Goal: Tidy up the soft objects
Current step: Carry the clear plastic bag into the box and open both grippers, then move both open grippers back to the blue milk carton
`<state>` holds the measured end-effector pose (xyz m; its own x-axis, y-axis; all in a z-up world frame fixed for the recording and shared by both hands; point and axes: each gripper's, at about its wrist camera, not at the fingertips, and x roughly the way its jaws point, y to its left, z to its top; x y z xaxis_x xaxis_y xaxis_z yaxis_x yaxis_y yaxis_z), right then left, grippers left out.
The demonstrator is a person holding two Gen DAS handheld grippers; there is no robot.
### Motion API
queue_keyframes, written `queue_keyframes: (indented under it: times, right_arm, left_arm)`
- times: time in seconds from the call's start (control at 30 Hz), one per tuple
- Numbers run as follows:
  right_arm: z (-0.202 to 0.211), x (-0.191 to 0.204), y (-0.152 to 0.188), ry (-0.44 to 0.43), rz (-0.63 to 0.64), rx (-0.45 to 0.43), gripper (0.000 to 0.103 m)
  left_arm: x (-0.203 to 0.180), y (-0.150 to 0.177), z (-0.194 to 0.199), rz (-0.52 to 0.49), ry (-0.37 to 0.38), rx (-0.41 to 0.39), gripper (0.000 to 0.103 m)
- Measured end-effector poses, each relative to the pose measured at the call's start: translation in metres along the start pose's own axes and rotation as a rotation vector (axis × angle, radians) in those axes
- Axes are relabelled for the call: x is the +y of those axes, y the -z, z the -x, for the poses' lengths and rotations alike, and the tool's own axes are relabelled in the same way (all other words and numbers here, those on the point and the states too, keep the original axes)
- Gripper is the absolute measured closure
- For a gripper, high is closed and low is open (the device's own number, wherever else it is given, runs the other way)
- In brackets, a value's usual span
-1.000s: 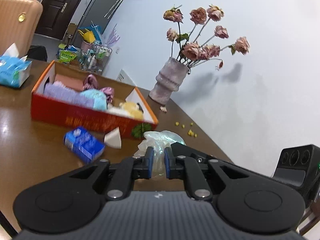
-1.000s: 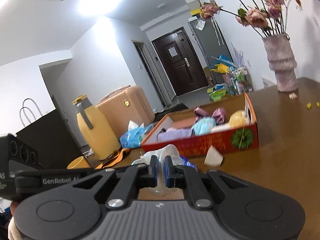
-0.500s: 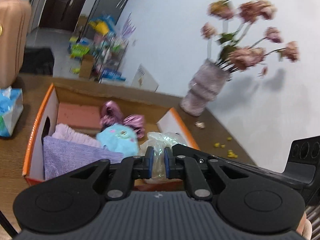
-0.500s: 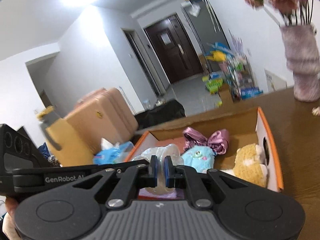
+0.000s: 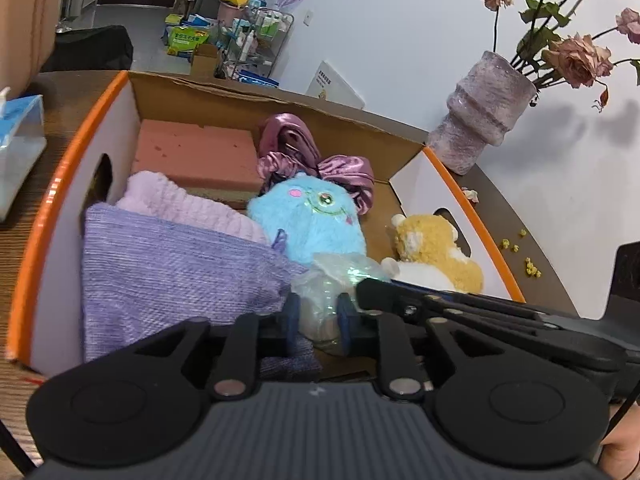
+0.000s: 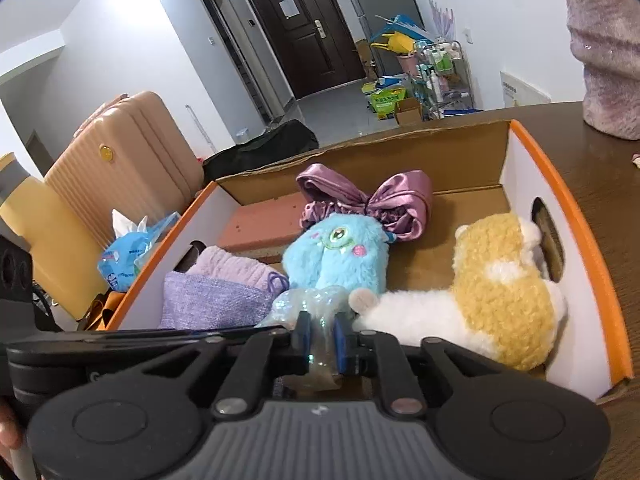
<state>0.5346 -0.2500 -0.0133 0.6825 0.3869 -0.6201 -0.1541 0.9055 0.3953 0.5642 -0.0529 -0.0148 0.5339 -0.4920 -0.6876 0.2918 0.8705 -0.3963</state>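
A: Left wrist view, item one?
B: Left gripper [image 5: 318, 322], jaws opening, narrow gap, a crumpled clear plastic bag [image 5: 332, 284] between the blue pads [image 5: 294, 316]. The pads lie along the bag's sides; I cannot tell whether they press it. The right gripper [image 5: 364, 288] enters from the right edge, its tip at the same bag.
A: Where is the bag?
B: Inside the orange-rimmed cardboard box [image 5: 38, 216], at the near wall, around the middle.
A: Box contents?
B: Purple woven cloth [image 5: 168, 268] in the near left corner, lilac towel [image 5: 180, 208] behind it, pink foam block [image 5: 196, 156] at the far left, blue plush monster [image 5: 316, 220] in the centre, purple satin bow [image 5: 316, 160] behind it, yellow-and-white plush dog [image 5: 436, 252] by the right wall.
A: Outside the box?
B: Tissue pack [image 5: 18, 152] to the left on the wooden table [image 5: 492, 200], vase of dried roses [image 5: 484, 116] at the far right.
A: Right wrist view?
B: Jaws opening, a slim gap, the bag between the pads; grip again unclear. The bag rests against the blue monster and the purple cloth. The dog lies along the box's right wall, just beside the bag.
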Motion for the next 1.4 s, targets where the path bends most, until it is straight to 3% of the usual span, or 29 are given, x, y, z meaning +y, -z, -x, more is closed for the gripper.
queue_keyframes:
  times: [0.2, 0.3, 0.47, 0.57, 0.63, 0.73, 0.87, 1.07, 1.27, 1.4]
  right_arm:
    - [0.07, 0.014, 0.0, 0.025, 0.088, -0.137, 0.072]
    - [0.112, 0.021, 0.008, 0.028, 0.123, -0.201, 0.069]
    - [0.188, 0.032, 0.04, 0.063, 0.201, -0.316, 0.054]
    - [0.22, 0.038, 0.064, 0.075, 0.24, -0.357, 0.043]
    - [0.236, 0.046, 0.087, 0.123, 0.297, -0.383, 0.036]
    - [0.262, 0.051, 0.125, 0.166, 0.306, -0.42, 0.035]
    - [0.282, 0.05, 0.173, 0.123, 0.216, -0.406, 0.034]
    - [0.288, 0.05, 0.219, 0.125, 0.146, -0.354, 0.034]
    - [0.291, 0.054, 0.223, 0.11, 0.141, -0.356, 0.034]
    - [0.27, 0.052, 0.213, 0.079, 0.108, -0.325, 0.036]
  left_arm:
    - [-0.016, 0.017, 0.068, -0.102, -0.099, -0.146, 0.052]
    - [-0.023, 0.034, 0.113, -0.151, -0.194, -0.25, 0.045]
    - [-0.038, 0.08, 0.184, -0.244, -0.328, -0.396, 0.031]
    - [-0.039, 0.114, 0.219, -0.216, -0.333, -0.439, 0.025]
    - [-0.044, 0.141, 0.236, -0.205, -0.382, -0.492, 0.023]
    - [-0.049, 0.189, 0.259, -0.187, -0.422, -0.56, 0.018]
    - [-0.049, 0.228, 0.277, -0.156, -0.387, -0.53, 0.016]
    - [-0.058, 0.246, 0.285, -0.18, -0.359, -0.509, 0.015]
    - [-0.061, 0.247, 0.281, -0.183, -0.319, -0.501, 0.015]
    - [-0.053, 0.227, 0.261, -0.179, -0.27, -0.456, 0.017]
